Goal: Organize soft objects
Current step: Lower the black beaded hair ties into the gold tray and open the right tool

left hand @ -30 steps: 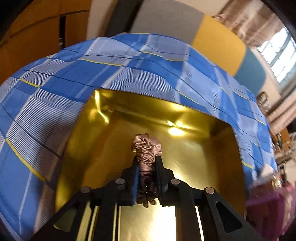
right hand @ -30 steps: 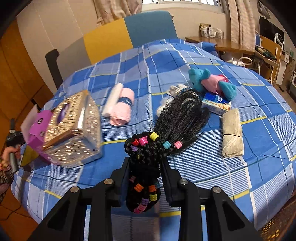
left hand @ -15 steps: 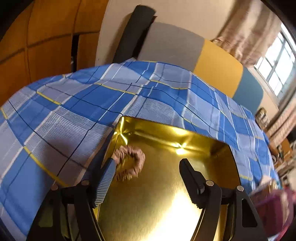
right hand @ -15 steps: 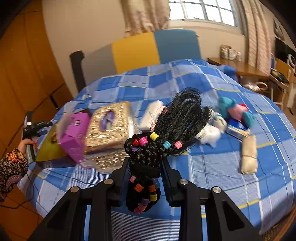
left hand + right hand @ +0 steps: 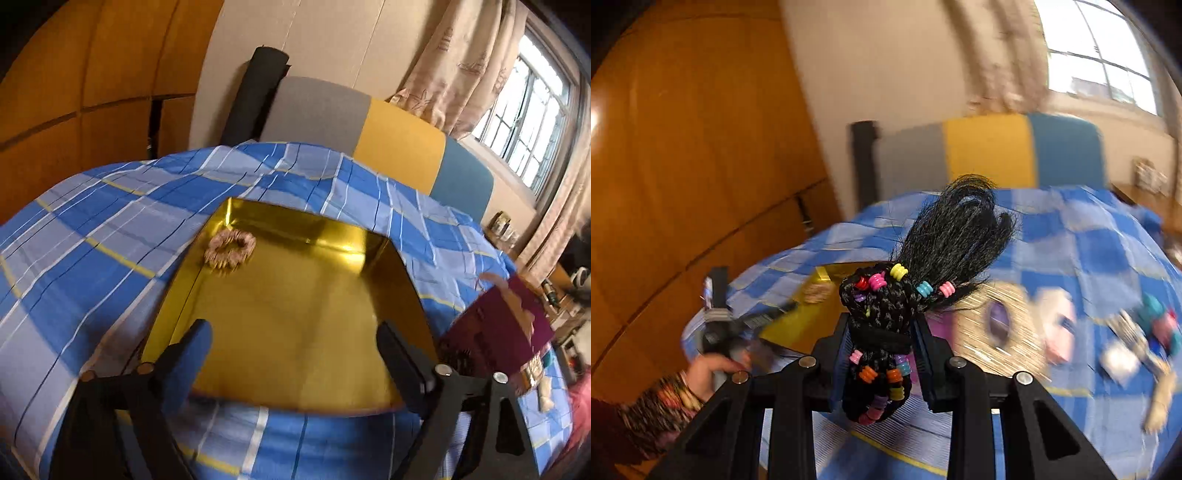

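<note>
A beige satin scrunchie (image 5: 229, 250) lies in the far left corner of the gold tray (image 5: 295, 317) on the blue plaid cloth. My left gripper (image 5: 293, 345) is open and empty, above the tray's near edge. My right gripper (image 5: 882, 349) is shut on a black braided hairpiece with coloured beads (image 5: 886, 314), held above the cloth. In the right wrist view the tray (image 5: 798, 321) and scrunchie (image 5: 815, 292) show at the left, with the left gripper (image 5: 775, 308) beside them.
A purple box (image 5: 498, 328) stands right of the tray. A glittery gold tissue box (image 5: 1004, 332), rolled pink cloth (image 5: 1058, 332) and a plush toy (image 5: 1160, 321) lie blurred on the cloth. A multicoloured headboard (image 5: 369, 125) is behind.
My left gripper opened, left the scrunchie in the tray's corner and pulled back. My right gripper swung left toward the tray with the hairpiece still held.
</note>
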Demonstrator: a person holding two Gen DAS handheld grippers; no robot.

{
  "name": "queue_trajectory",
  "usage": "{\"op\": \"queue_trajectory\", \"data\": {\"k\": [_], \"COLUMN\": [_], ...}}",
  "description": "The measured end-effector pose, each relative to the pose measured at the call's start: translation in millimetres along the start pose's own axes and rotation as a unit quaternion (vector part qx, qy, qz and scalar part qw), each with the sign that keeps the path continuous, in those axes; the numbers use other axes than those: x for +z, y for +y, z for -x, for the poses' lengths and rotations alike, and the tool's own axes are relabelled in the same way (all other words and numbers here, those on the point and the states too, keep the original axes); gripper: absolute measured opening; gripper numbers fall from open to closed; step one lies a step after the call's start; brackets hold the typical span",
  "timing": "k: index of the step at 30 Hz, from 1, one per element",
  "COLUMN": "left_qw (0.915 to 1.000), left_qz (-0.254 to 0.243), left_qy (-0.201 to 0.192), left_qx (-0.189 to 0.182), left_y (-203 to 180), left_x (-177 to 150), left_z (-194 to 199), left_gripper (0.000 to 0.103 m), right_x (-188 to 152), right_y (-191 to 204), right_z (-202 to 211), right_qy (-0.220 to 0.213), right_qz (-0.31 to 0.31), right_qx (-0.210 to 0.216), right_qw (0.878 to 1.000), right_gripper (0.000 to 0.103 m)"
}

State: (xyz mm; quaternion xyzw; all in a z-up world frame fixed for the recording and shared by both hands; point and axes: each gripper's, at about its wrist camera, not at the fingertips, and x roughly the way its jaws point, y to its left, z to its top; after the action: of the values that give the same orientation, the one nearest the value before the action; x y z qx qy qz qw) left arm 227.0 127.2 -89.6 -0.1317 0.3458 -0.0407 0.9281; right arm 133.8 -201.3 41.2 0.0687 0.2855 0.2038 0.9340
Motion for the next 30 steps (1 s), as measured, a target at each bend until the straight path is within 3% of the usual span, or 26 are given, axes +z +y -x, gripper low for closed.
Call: {"op": "queue_trajectory", "data": {"k": [6, 11, 18, 25, 30], "left_qw": [0.9993, 0.9981, 0.9973, 0.9945, 0.9939], "left_qz": [0.014, 0.037, 0.048, 0.083, 0.083], "left_qy": [0.018, 0.020, 0.015, 0.030, 0.034], "left_qx": [0.030, 0.045, 0.053, 0.056, 0.063], "left_y": [11, 29, 46, 65, 68], "left_x": [-23, -38, -54, -60, -65], "left_z": [14, 27, 44, 42, 42], "left_gripper": [0.093, 0.093, 0.094, 0.094, 0.094], "right_x": [26, 29, 17, 13, 14], "right_y": [54, 80, 96, 109, 109], "right_z": [-80, -171, -275, -345, -385], "right_qy": [0.050, 0.111, 0.175, 0.222, 0.231], "right_qz": [0.035, 0.031, 0.040, 0.066, 0.065], "right_qx": [0.044, 0.046, 0.017, -0.004, -0.012], "right_qw": [0.997, 0.992, 0.984, 0.973, 0.971], "right_gripper": [0.031, 0.031, 0.031, 0.032, 0.037]}}
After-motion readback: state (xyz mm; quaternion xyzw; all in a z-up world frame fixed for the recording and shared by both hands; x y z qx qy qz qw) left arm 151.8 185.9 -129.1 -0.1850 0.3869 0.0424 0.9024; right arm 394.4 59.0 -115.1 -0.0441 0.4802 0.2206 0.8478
